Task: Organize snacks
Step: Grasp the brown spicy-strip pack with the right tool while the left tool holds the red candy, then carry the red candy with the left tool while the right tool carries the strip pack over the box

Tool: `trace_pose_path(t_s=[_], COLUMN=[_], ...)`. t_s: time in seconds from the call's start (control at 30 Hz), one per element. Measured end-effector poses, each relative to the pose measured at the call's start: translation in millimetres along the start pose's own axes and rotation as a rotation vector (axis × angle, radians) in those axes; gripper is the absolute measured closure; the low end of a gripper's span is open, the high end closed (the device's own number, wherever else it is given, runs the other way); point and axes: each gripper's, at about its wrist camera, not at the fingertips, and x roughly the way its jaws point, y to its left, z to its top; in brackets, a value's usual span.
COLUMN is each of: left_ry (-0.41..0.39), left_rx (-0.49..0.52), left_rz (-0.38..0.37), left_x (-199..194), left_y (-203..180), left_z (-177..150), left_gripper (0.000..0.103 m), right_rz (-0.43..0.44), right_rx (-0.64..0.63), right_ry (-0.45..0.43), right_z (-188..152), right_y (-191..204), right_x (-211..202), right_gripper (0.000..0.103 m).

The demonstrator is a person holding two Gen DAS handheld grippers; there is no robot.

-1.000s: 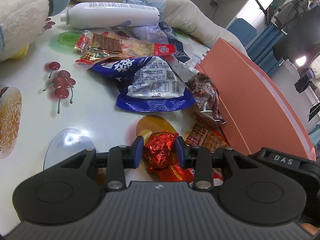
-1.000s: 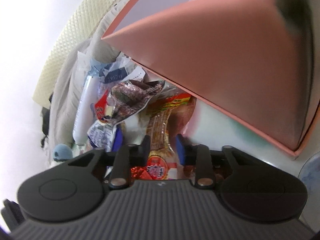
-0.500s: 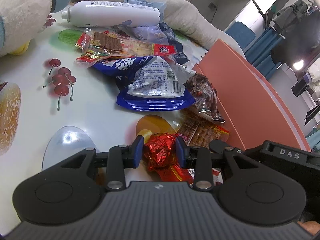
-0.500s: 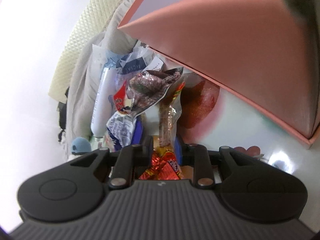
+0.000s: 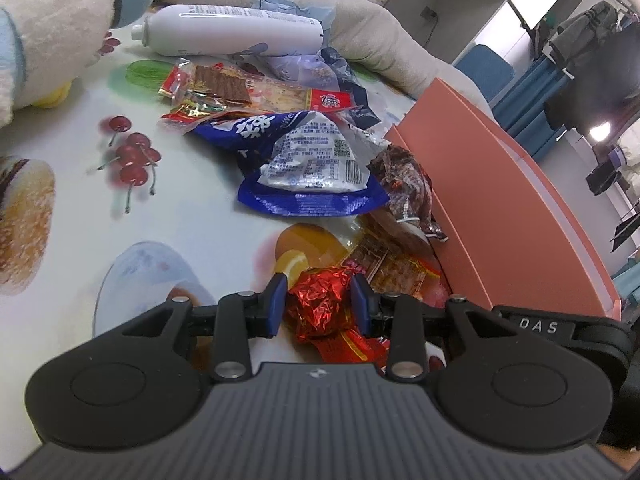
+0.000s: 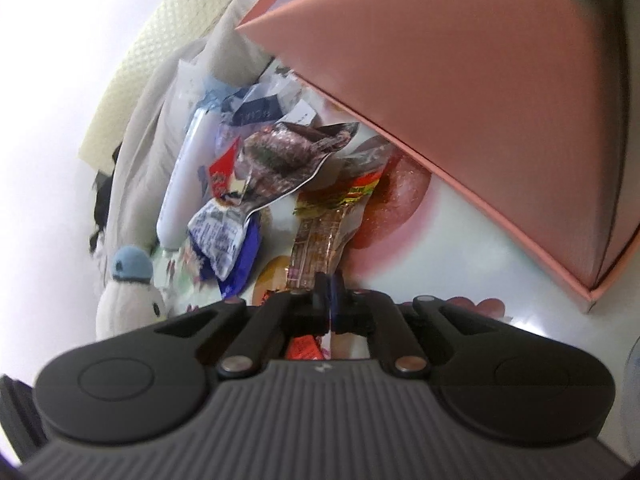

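We are working beside the pink box [image 5: 500,200], sitting to the right on the printed tablecloth [image 5: 180,216]. Snacks are piling left of it, the blue bag [image 5: 312,172] farthest. Our left gripper [image 5: 319,300] is clamping the red foil snack [image 5: 320,304]. Our right gripper [image 6: 329,292] is pinching together on the clear wafer packet [image 6: 320,240].

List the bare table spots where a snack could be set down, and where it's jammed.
Free: the tablecloth between the printed cherries and the blue bag, and nearer, left of the left gripper. Also the strip along the pink box in the right view. Crowded: the wrapper pile from the white bottle down to the box.
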Motion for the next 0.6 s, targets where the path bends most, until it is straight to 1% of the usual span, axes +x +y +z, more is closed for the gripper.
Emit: trace_pose_path(t_s=[0.13,0.2,0.27,0.4,0.5,0.6], left_ry=[-0.001,-0.003,-0.007,-0.022,-0.035,-0.037], left_rx=[0.001,-0.022,-0.015,-0.021,-0.036,-0.039], left_rz=[0.036,0.046,0.075,0.11,0.129,0.176], left_x=[-18.1,-30.6,-43.5,-69.0,-84.6,-96.3], left_y=[-4.8,-7.1,-12.1,-23.1,-30.5,-38.7], left_z=[-8.2,-14.5,-21.3,-36.1,-47.5,-60.5], left_gripper=[0.063,0.063,0.063,0.063,0.063,0.063], right_rz=[0.016,0.025,0.028,0.043,0.038,0.039], right_rx=[-0.041,-0.091,-0.129,-0.184,-0.249,-0.298], right_ry=[0.014,0.032,0.046,0.066,0.105,0.13], right_z=[0.2,-0.9,-2.0,-2.5,-3.5,-2.4], right_y=[6.1,10.1,17.8,19.4,16.5,12.0], right_x=[-6.8,-14.6,-15.3,-31.1,-43.9,-61.1], right_gripper=[0.099,0.099,0.099,0.1,0.1,0.1])
